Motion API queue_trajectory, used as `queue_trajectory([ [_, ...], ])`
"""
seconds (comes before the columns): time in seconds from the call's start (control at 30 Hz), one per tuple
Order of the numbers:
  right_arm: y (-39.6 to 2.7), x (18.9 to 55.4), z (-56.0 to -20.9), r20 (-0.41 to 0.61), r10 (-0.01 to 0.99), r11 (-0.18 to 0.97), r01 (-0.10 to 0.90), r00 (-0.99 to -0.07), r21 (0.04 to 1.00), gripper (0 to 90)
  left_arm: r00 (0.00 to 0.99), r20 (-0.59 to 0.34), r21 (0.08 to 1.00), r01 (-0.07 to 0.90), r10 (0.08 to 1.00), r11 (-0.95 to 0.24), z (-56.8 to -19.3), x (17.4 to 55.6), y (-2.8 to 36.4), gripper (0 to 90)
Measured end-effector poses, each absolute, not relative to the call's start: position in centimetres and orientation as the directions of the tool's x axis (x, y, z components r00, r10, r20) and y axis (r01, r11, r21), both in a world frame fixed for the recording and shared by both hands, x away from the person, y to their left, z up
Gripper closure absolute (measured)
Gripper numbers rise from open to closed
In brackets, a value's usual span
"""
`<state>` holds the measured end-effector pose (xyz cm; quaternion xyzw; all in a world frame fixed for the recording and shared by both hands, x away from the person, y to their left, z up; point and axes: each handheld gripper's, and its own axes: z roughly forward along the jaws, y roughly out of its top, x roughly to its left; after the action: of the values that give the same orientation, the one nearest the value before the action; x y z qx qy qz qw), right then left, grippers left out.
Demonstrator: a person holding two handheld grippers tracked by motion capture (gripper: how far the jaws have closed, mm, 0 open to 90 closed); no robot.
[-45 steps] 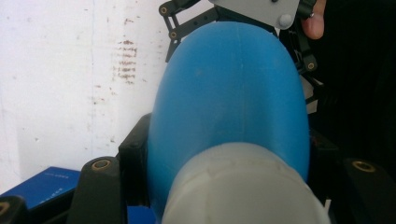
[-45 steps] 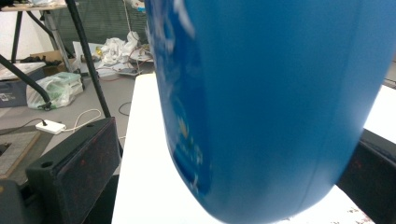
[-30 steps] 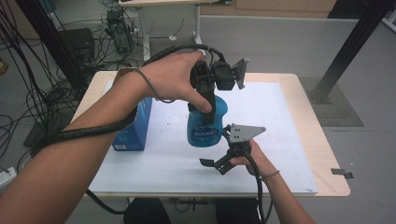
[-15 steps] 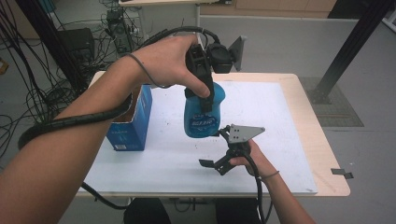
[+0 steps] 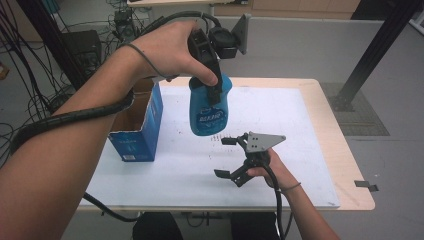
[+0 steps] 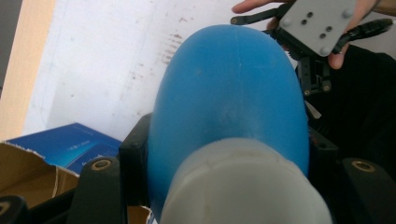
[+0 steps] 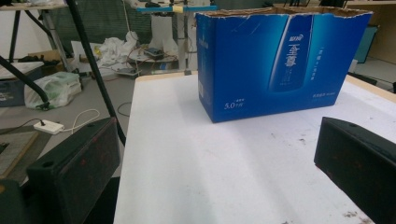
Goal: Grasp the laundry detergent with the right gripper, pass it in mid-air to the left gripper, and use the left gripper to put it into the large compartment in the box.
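A blue plastic bottle (image 5: pixel 209 112) with a pale cap end hangs in the air above the white table sheet (image 5: pixel 290 115), just right of an open blue carton (image 5: pixel 137 125). My left gripper (image 5: pixel 215 90) is shut on it near the top, the jaws pressing on both sides. In the left gripper view the bottle (image 6: pixel 233 93) bulges out between the jaws of that gripper (image 6: pixel 229 161). My right gripper (image 5: pixel 221 157) rests low near the table's front, held in a hand, jaws wide open with nothing between them. The right gripper view looks past that open gripper (image 7: pixel 215 163) at the carton (image 7: pixel 280 60).
The carton's torn cardboard top is open and its corner (image 6: pixel 70 149) lies just below the bottle. The right gripper's grey plate (image 6: pixel 317 23) lies beyond the bottle. Cables and stands crowd the floor (image 5: pixel 75 45) at back left. A black post (image 5: pixel 370 50) rises at back right.
My left hand has lifted the bottle higher and carried it a little left toward the carton. The right gripper has stayed where it was, still open.
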<state>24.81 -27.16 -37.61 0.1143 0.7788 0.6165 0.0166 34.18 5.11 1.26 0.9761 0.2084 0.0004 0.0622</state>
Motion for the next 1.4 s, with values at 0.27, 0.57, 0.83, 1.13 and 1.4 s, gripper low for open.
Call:
queue_trajectory([
  [0.27,-27.0,24.9,-37.3,0.12,0.195,0.215,0.162,-0.973,0.963,0.3,0.873,-0.048,0.136,0.487,0.486,-0.863,1.3,35.2,6.8,37.6],
  [0.57,-27.2,24.7,-37.3,0.119,0.202,0.212,0.162,-0.972,0.964,0.4,0.809,-0.062,0.159,0.586,0.584,-0.795,1.0,36.9,10.3,37.6],
  [0.83,-27.2,24.7,-37.3,0.122,0.206,0.211,0.166,-0.971,0.963,0.4,0.744,-0.041,0.139,0.665,0.667,-0.733,0.5,37.5,12.0,37.7],
  [1.13,-27.2,24.7,-37.3,0.122,0.21,0.211,0.167,-0.97,0.963,0.4,0.604,0.02,0.149,0.786,0.797,-0.6,0.7,37.4,13.1,37.7],
  [1.4,-27.2,24.7,-37.3,0.128,0.207,0.213,0.173,-0.97,0.962,0.4,0.497,0.042,0.162,0.853,0.867,-0.496,0.5,37.5,14.2,37.7],
])
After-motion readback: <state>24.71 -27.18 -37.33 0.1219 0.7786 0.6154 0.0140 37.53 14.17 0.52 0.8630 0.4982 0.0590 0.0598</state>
